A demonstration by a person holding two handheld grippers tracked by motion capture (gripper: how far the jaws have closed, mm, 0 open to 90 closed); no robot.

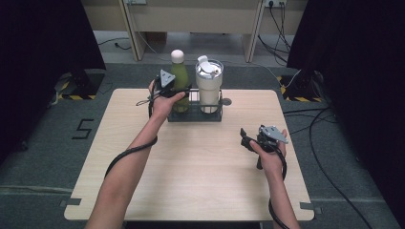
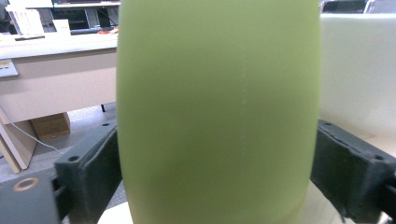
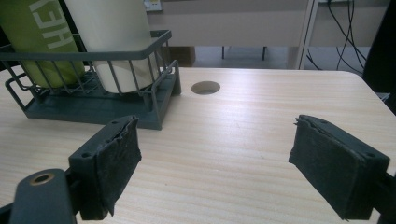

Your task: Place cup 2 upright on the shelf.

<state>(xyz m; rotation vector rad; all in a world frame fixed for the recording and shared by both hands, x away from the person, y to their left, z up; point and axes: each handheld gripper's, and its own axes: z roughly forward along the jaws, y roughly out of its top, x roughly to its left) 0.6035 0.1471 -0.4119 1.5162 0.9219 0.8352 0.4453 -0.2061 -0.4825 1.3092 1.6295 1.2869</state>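
Green bottle (image 1: 180,81) set upright in the wire rack (image 1: 195,116), grip not yet fully cleared

The left gripper (image 1: 177,91) is seen spread around the bottle, pads at its sides, seemingly just off it; beside it the white tumbler (image 1: 209,86) is already racked. The right gripper (image 1: 248,141) is held wide and empty over the table (image 1: 191,167); withdrawal is judged left

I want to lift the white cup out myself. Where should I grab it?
Grab the white cup around its upper body, above the wire rack, probably coming from the front-right. It stands upright, the green bottle crowds its left, and its smooth tapering sides sit low inside the rack.
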